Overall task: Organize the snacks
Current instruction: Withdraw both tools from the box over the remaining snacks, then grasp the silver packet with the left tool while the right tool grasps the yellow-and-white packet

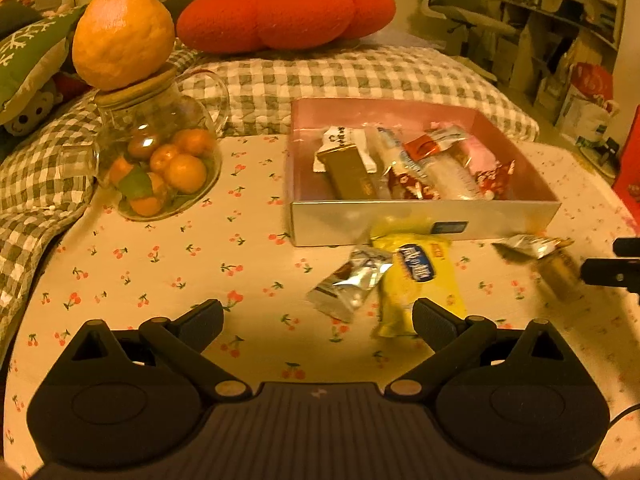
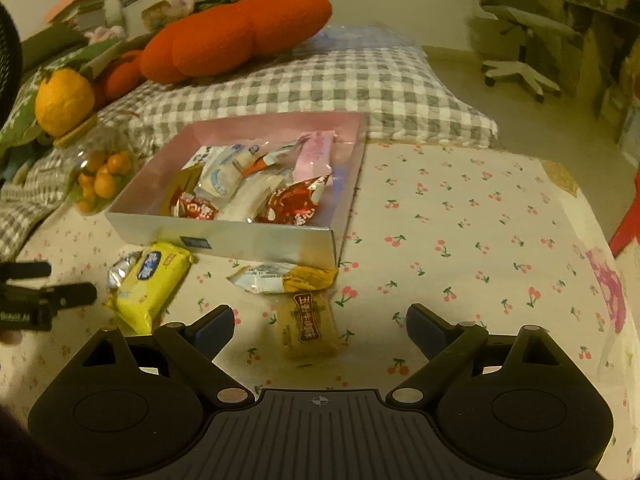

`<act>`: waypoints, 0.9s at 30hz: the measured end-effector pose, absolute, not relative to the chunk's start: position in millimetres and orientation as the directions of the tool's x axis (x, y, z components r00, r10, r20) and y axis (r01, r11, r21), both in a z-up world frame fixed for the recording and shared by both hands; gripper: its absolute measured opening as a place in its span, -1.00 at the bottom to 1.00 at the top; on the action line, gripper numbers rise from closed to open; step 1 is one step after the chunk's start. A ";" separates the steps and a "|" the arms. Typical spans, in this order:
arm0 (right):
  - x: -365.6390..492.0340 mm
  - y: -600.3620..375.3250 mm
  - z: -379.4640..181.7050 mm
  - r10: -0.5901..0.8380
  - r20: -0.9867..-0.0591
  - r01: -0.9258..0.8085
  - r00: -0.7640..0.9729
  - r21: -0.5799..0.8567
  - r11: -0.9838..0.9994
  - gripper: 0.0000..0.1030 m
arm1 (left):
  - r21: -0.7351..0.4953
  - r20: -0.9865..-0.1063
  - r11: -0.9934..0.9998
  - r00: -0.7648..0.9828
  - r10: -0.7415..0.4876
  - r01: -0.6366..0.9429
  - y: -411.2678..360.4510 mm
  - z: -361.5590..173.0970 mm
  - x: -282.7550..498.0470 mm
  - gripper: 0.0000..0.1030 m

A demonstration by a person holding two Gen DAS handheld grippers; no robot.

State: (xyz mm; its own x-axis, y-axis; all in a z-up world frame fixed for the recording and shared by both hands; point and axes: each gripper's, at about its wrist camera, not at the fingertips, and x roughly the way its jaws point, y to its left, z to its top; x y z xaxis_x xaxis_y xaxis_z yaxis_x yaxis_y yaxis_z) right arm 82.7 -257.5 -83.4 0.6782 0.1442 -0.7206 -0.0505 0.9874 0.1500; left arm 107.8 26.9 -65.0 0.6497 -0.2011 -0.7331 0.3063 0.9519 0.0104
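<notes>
Loose snacks are being gathered into the box [image 2: 280, 242]: both tongs, left [image 1: 318, 316] and right [image 2: 320, 322], are being held apart and empty, so the tan packet [image 2: 308, 330] on the counter [image 2: 480, 240] likely needs straddling and clamping next.

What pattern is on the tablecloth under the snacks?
Small red cherries on a pale tablecloth, clearest in the right wrist view.

Cherry-print tablecloth [image 2: 460, 216]: box [image 2: 256, 240], snacks [image 2: 150, 286], jar [image 1: 156, 160].
</notes>
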 end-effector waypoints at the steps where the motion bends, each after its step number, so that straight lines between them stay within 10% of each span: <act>1: 83.0 -257.4 -84.9 0.148 -0.719 -0.060 0.679 0.147 0.987 0.84 | 0.014 -0.733 0.951 0.650 -0.201 0.309 28.7 -66.8 109.7 0.91; 27: 114.5 -241.7 -112.4 0.138 -0.693 -0.080 0.708 0.116 0.990 0.82 | 0.007 -0.730 0.934 0.640 -0.239 0.357 20.1 -89.2 134.9 0.15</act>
